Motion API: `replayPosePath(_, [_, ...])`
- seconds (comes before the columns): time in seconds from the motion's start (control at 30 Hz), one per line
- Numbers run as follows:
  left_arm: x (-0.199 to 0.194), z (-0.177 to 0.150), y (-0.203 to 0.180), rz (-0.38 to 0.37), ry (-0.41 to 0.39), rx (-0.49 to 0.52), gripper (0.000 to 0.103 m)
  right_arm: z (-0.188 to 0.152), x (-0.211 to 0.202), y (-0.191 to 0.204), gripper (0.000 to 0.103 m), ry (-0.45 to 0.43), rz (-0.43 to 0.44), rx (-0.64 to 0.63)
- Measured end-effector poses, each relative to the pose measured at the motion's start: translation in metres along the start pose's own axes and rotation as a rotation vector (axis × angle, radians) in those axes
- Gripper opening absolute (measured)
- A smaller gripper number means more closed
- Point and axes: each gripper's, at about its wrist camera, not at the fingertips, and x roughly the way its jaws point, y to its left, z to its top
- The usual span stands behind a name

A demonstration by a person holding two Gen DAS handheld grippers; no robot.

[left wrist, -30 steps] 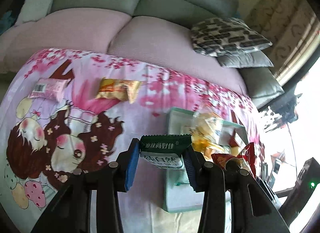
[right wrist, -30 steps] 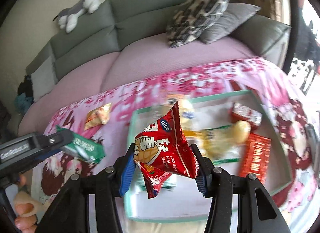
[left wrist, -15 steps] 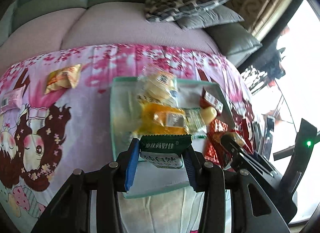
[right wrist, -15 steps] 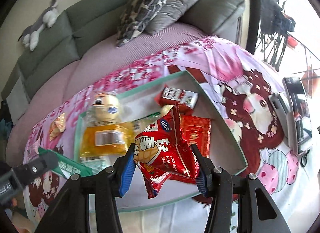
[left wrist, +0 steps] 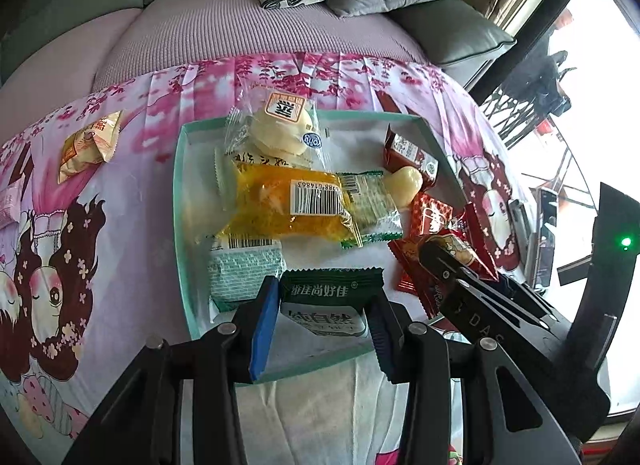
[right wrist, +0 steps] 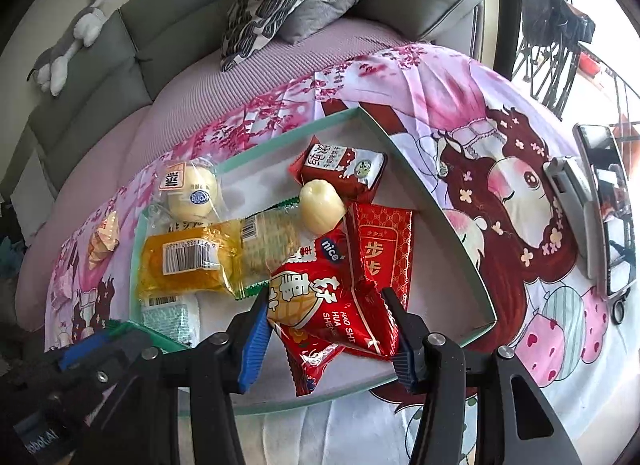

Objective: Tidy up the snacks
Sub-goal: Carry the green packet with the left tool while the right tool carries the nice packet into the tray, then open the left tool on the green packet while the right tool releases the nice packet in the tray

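Between the pads of the left tongs (left wrist: 323,321) a green packet (left wrist: 330,291) is clamped, hanging over the near end of the teal tray (left wrist: 178,201). Beside them, the right tongs (right wrist: 326,339) grip a red packet (right wrist: 328,301) above the same tray, just in front of the orange packet (right wrist: 182,263) and the other snacks lying inside.
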Motion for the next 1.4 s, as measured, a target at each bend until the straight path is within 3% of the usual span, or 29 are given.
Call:
replayPosePath(0.2, [0.019,0.0,-0.007,0.03,0.036,0.004,0.045,0.0,0.004,-0.004,0.056,0.014,0.004,0.01])
replayPosePath(0.5, [0.027,0.005,-0.015,0.058,0.005,0.01,0.045,0.002,0.007,-0.015,0.057,0.021,0.008,0.034])
replayPosePath(0.57, [0.03,0.005,-0.015,0.065,0.009,0.008,0.048,0.002,0.008,-0.017,0.057,0.025,0.006,0.038])
replayPosePath(0.63, [0.032,0.005,-0.014,0.083,0.011,0.005,0.06,0.002,0.01,-0.019,0.057,0.031,0.008,0.043])
replayPosePath(0.8, [0.029,0.005,-0.011,0.073,-0.001,-0.01,0.071,0.001,0.013,-0.023,0.061,0.038,0.012,0.062])
replayPosePath(0.97, [0.021,0.006,-0.006,0.085,-0.012,-0.024,0.072,0.001,0.015,-0.024,0.067,0.045,0.001,0.059])
replayPosePath(1.03, [0.019,0.007,-0.003,0.093,-0.015,-0.036,0.072,0.002,0.014,-0.023,0.076,0.037,-0.004,0.051])
replayPosePath(1.2, [0.017,0.007,0.01,0.148,-0.029,-0.077,0.073,0.001,0.012,-0.021,0.085,0.027,-0.016,0.033])
replayPosePath(1.3, [0.018,0.009,0.019,0.203,-0.037,-0.094,0.083,0.001,0.013,-0.02,0.085,0.027,-0.021,0.024])
replayPosePath(1.4, [0.017,0.01,0.027,0.246,-0.046,-0.11,0.084,0.001,0.013,-0.02,0.085,0.026,-0.022,0.022])
